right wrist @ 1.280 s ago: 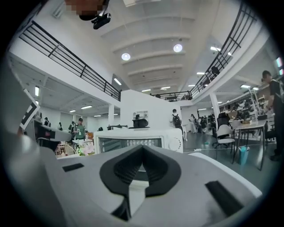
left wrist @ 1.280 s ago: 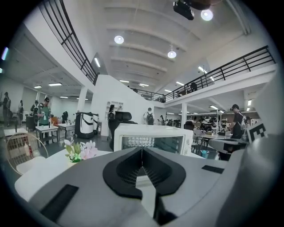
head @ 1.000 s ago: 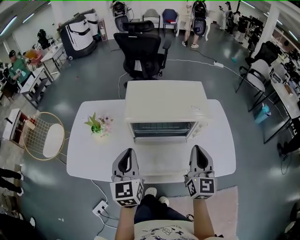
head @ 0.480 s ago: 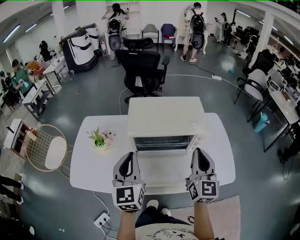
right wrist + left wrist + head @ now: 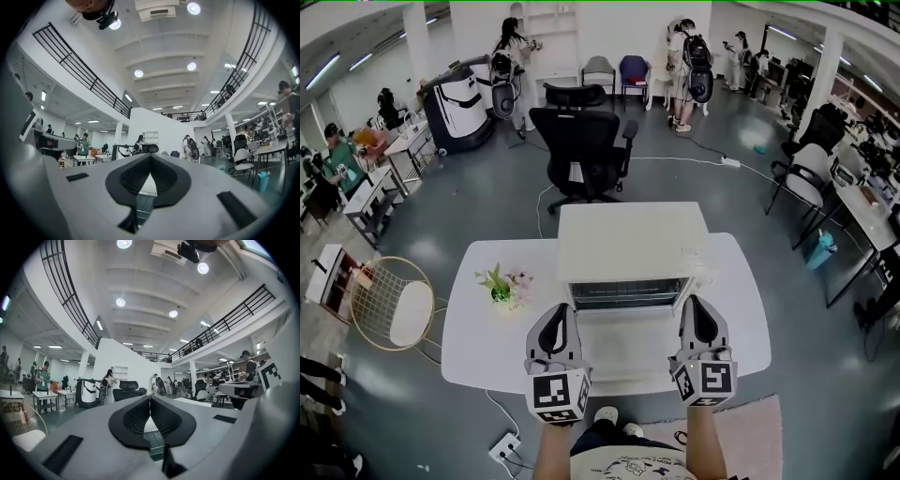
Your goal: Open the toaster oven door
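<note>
A cream toaster oven [image 5: 633, 239] stands at the middle of the white table [image 5: 487, 328], its glass door [image 5: 628, 292] shut and facing me. My left gripper [image 5: 560, 311] hovers in front of the door's left end, my right gripper [image 5: 698, 304] in front of its right end; neither touches it. Both point level at the oven with jaws closed and nothing between them. In the left gripper view the pads meet at the left gripper's tip [image 5: 150, 397], and a strip of the oven [image 5: 153, 441] shows below. The right gripper [image 5: 150, 156] looks the same, above the oven's door [image 5: 142, 200].
A small potted plant [image 5: 502, 285] sits on the table left of the oven. A black office chair [image 5: 581, 141] stands behind the table, and a wire chair [image 5: 389, 300] to its left. A power strip [image 5: 508, 450] lies on the floor. People stand far back.
Both grippers have risen together, still shut. In the head view the oven and table have slid down the picture, so the oven's front now lies closer to the gripper tips.
</note>
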`<state>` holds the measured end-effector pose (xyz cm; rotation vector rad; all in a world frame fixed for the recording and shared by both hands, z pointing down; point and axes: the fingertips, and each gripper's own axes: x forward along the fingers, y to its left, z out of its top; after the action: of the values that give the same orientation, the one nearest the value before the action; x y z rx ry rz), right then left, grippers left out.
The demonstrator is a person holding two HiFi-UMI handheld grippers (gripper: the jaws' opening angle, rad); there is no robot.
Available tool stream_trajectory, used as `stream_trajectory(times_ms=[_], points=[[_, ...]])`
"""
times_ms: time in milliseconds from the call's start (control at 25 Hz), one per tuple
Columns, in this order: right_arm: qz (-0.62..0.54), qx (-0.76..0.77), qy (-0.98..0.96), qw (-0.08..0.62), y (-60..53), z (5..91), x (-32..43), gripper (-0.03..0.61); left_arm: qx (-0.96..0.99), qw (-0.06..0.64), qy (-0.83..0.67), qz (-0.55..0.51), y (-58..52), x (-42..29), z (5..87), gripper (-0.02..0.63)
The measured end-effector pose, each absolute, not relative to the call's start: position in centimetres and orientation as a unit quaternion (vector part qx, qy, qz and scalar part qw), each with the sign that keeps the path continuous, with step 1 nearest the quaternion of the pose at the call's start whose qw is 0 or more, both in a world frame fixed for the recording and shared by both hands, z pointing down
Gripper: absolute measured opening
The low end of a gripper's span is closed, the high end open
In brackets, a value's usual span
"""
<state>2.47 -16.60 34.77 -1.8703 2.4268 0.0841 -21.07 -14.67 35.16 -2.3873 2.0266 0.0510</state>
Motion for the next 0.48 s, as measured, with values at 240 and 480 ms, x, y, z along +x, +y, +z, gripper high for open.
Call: stream_trajectory(times_ms=[240, 480], points=[[0.03, -0.612, 0.789, 0.038, -16.81, 34.6, 2.31, -0.003, -0.766, 0.006, 0.643, 0.016, -15.05, -21.33, 35.15, 0.006], [0.029, -0.613, 0.789, 0.036, -16.97, 34.59, 2.19, -0.004, -0.77, 0.005, 0.638, 0.015, -15.43, -21.24, 35.17, 0.006]])
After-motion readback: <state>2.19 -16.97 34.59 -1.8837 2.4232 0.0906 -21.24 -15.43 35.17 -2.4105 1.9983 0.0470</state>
